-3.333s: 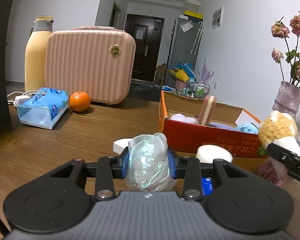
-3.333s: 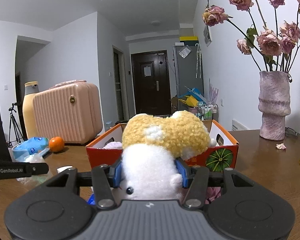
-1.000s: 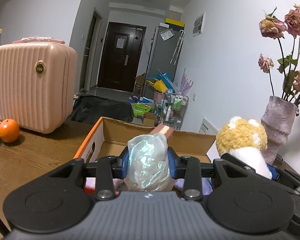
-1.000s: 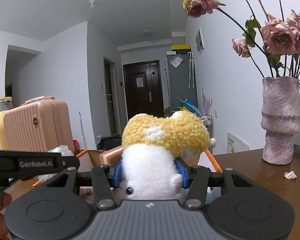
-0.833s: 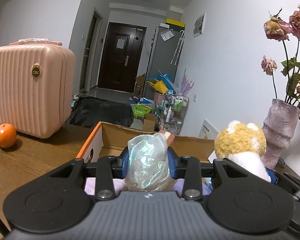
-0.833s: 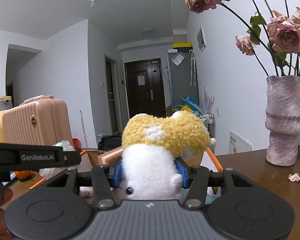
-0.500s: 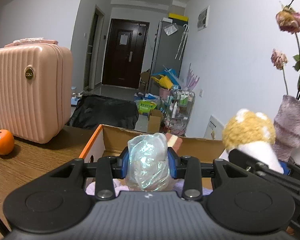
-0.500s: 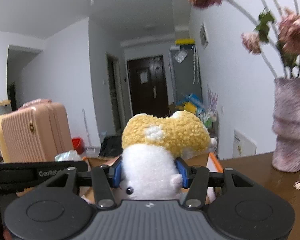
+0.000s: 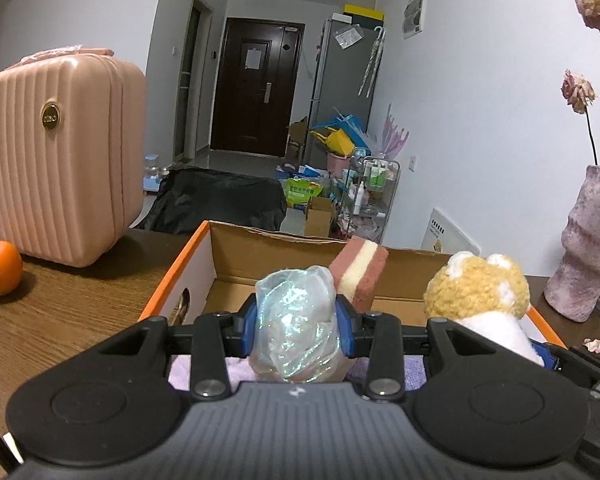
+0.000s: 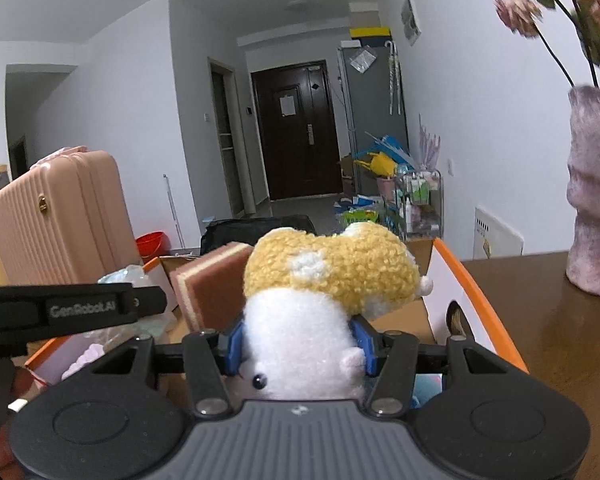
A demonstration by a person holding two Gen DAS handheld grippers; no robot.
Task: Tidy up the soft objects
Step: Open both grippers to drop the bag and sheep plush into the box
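My left gripper (image 9: 296,326) is shut on a crumpled iridescent plastic bag (image 9: 294,320) and holds it over the near part of an open orange-edged cardboard box (image 9: 180,268). My right gripper (image 10: 298,344) is shut on a yellow-and-white plush hamster (image 10: 324,280), also over the box (image 10: 468,292); the plush shows at the right of the left wrist view (image 9: 476,294). A pink-and-cream sponge (image 9: 358,272) stands upright inside the box, with lilac soft cloth (image 9: 184,368) below the grippers. The left gripper's body (image 10: 60,312) crosses the right wrist view.
A pink ribbed suitcase (image 9: 56,152) and an orange (image 9: 0,268) sit on the wooden table (image 9: 60,320) to the left. A mauve vase (image 9: 588,248) with dried roses stands at the right, with fallen petals (image 9: 592,345) near it.
Both grippers have moved forward and lower over the box, still holding the bag and the plush. The box interior and sponge now look closer.
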